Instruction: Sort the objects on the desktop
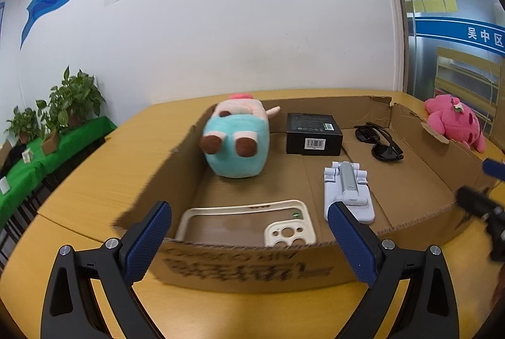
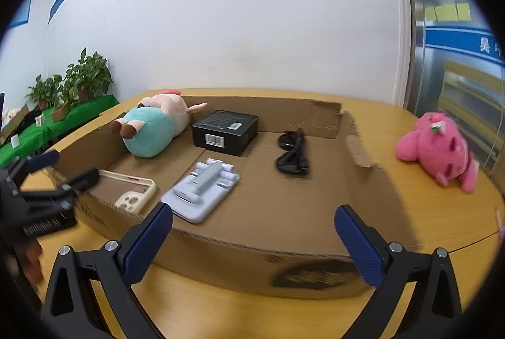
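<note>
From the left wrist, the left gripper (image 1: 249,224) hung with jaws wide apart and empty over the near wall of the cardboard tray (image 1: 252,263), a cream phone case (image 1: 252,222) in its near left corner, on a yellow table (image 1: 94,181) beneath a white wall (image 1: 236,23). From the right wrist, the right gripper (image 2: 254,227), also spread and empty, faced the tray's near edge while a pink plush (image 2: 438,146) lay outside near the table's right edge; sorting seemingly awaited that toy, calling for a rightward reach and a soft squeeze.

Plush toy (image 1: 235,140), black box (image 1: 312,134), sunglasses (image 1: 378,140) in cardboard tray (image 1: 252,266); pink plush (image 1: 454,121) outside, right
</note>
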`<act>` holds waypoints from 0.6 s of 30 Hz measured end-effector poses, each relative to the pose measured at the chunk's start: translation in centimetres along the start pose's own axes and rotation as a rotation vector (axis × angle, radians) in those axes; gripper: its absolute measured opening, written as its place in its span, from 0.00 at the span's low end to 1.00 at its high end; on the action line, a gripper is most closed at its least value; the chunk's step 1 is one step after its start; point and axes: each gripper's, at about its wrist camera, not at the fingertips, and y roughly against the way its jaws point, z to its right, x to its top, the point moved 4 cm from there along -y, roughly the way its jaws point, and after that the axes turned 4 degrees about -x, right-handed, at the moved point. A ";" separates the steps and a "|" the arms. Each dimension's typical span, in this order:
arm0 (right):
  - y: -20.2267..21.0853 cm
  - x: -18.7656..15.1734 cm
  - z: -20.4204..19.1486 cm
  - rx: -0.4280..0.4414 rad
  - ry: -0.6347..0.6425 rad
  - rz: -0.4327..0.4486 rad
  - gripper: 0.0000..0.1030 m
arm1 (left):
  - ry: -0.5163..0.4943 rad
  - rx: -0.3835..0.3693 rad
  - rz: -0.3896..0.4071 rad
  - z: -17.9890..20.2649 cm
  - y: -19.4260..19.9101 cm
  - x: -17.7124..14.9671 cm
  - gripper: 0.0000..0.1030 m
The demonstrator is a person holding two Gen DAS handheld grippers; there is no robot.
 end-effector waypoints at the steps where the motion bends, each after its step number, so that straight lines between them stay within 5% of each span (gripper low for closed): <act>1: 0.9 -0.2 0.7 0.016 0.013 -0.003 0.99 | -0.015 -0.010 -0.001 -0.2 0.7 -0.1 0.98; 5: 3.3 -2.4 4.6 0.110 0.113 -0.106 0.99 | -0.092 -0.094 -0.117 -2.6 1.1 -1.7 0.98; 9: 3.8 -6.3 8.6 0.117 0.260 -0.259 0.99 | -0.141 -0.165 -0.284 -5.6 -0.5 -5.1 0.98; 14: 2.5 -9.3 12.6 0.165 0.203 -0.366 0.99 | -0.175 -0.156 -0.410 -8.8 -2.2 -8.5 0.99; 18: 0.9 -11.8 14.1 0.198 0.206 -0.456 0.99 | -0.141 -0.252 -0.426 -10.1 -2.2 -9.2 0.99</act>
